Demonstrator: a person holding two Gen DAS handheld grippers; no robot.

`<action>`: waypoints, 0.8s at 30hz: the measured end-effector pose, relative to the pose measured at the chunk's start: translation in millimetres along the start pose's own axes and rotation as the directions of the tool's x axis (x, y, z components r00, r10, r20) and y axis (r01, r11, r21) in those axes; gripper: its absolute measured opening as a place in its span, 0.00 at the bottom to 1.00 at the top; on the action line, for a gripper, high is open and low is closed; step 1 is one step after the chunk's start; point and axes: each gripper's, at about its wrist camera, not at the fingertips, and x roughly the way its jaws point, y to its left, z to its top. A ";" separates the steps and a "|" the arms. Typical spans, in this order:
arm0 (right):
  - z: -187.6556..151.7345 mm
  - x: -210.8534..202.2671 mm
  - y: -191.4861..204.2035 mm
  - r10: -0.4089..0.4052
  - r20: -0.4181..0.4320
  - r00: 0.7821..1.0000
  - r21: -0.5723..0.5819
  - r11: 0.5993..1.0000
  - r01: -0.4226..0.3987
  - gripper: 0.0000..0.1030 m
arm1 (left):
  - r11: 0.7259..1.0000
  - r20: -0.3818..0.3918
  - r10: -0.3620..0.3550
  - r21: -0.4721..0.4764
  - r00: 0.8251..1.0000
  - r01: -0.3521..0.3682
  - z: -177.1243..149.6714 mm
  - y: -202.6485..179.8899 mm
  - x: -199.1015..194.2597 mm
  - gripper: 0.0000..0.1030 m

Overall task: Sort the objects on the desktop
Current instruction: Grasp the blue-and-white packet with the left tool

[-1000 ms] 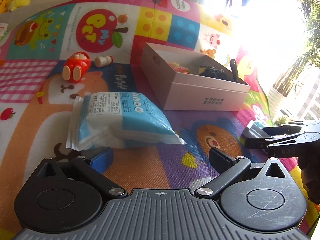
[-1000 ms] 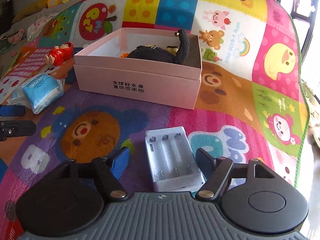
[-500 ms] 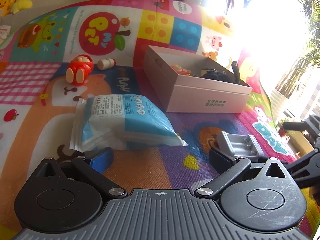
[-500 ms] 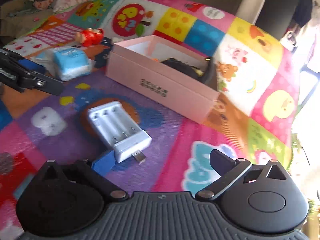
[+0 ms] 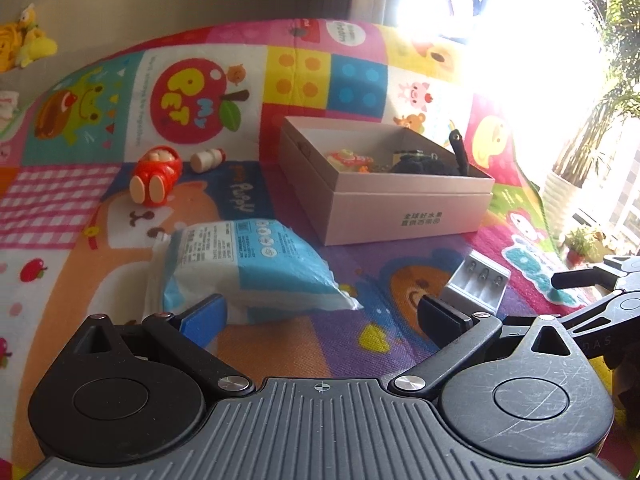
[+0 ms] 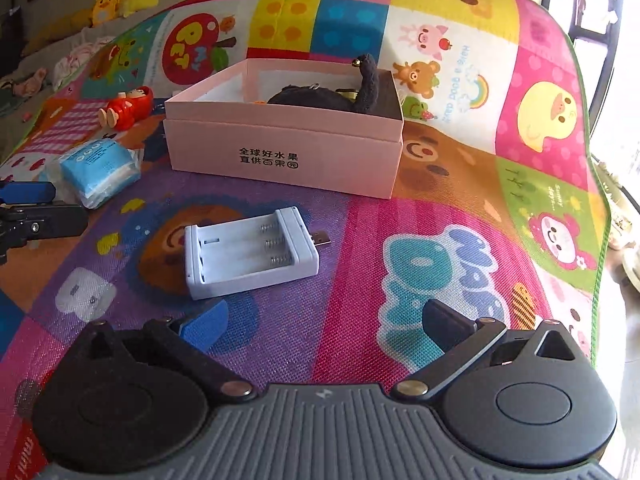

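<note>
Right wrist view: our right tool (image 6: pixel 324 326) gapes wide, empty; next we grab the battery case (image 6: pixel 250 252) for the pink box (image 6: pixel 280 152).

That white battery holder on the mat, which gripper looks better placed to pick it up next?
Probably the right gripper: it is open, and the battery holder lies just ahead of its fingers. The left gripper faces the blue tissue pack instead.
</note>
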 end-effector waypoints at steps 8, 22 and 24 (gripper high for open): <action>-0.9 -0.7 -0.1 -0.001 0.004 1.000 0.023 1.000 0.000 1.00 | 0.994 0.028 0.112 -0.010 0.993 -0.112 25.7 35.9 6.3 1.00; -1.2 -0.3 0.7 -0.009 0.009 1.000 0.022 1.000 0.008 1.00 | 0.909 -0.158 -0.385 0.105 0.909 0.404 -7.7 0.1 -19.0 1.00; -1.1 -0.2 0.7 -0.009 0.009 1.000 0.021 1.000 0.009 1.00 | 0.932 -0.119 -0.318 0.141 0.941 0.333 -0.6 -6.9 -24.3 1.00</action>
